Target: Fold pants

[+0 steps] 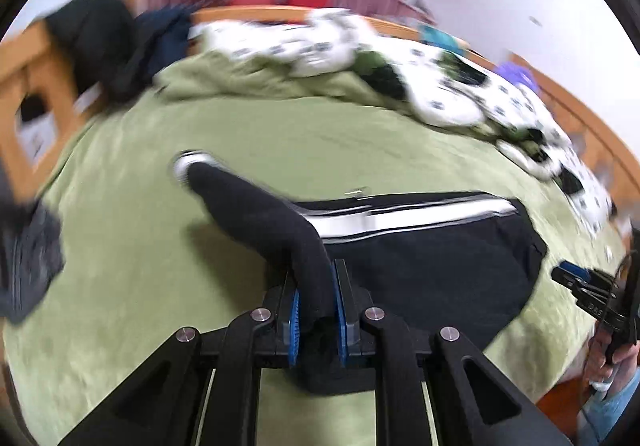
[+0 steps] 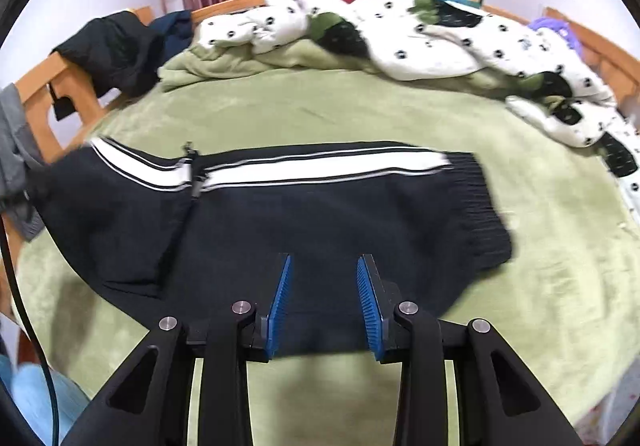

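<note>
Fingers of the left gripper pinch 1 leg of the black pants above the green blanket; the right gripper hangs spread. Cloth looks soft, light; better grip near the hem.

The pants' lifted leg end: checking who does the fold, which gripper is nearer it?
Left. The left gripper is shut on the pants; the right gripper hovers open over the waist part.

No legible text or labels anywhere.
</note>
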Tool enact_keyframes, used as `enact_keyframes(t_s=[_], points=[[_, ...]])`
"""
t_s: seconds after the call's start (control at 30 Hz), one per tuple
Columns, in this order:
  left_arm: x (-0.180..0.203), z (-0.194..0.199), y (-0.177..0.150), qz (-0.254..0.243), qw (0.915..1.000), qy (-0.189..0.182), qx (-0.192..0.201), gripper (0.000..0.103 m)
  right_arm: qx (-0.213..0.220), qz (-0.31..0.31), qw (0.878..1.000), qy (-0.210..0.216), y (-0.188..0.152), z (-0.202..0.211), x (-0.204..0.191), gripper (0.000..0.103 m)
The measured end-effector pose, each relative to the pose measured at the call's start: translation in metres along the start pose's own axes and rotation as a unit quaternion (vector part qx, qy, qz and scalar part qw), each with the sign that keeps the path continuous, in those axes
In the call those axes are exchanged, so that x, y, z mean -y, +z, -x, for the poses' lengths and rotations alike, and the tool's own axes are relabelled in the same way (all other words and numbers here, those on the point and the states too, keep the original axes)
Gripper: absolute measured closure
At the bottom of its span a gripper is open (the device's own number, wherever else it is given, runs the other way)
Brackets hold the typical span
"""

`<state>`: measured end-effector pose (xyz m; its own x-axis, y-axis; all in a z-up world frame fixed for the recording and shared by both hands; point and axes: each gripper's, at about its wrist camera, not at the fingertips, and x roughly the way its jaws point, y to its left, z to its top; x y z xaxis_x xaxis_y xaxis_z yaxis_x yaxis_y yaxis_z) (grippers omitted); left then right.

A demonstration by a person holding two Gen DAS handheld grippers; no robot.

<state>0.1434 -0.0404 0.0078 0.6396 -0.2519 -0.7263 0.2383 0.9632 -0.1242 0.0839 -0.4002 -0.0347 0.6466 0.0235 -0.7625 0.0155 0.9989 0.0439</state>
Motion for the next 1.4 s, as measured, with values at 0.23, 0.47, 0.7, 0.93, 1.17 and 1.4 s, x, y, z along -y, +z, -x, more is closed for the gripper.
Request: enact_keyframes(t_s=[0.23,0.47,0.7,0.93,1.17,1.4], points=[[0.124,-0.044,0.002,-0.054,0.9946,-0.086,-0.021,0.09,-0.003,-0.046,0.999,-0.013,-0.029,0.005,0.07,0.069],[0.188,-0.117,-0.041,-0.055,0.9851,-0.144,-0.076,0.09,-0.03,-0.128,0.991,0.016,-0.057,-0.013,0.113,0.069],[0.183,-0.121,-0.067,-0.039,0.9713,-0.206,-0.113,0.076,-0.032,-0.145,0.986,0.071,-0.059,-0.03,0.1,0.069],[0.111,-0.04,-0.07,-0.025,0.9854,-0.163,-0.04,0.044,-0.016,-0.148,0.975,0.167,-0.029,-0.063,0.052,0.056],[0.033,-0.044,-0.123,0.065,0.9897,-0.094,-0.086,0.043,-0.087,-0.152,0.963,0.206,-0.022,-0.132,0.002,0.061],[0.047,-0.09,-0.152,0.101,0.9858,-0.112,-0.073,0.045,-0.029,-0.165,0.951,0.258,0.006,-0.097,0.01,0.086]])
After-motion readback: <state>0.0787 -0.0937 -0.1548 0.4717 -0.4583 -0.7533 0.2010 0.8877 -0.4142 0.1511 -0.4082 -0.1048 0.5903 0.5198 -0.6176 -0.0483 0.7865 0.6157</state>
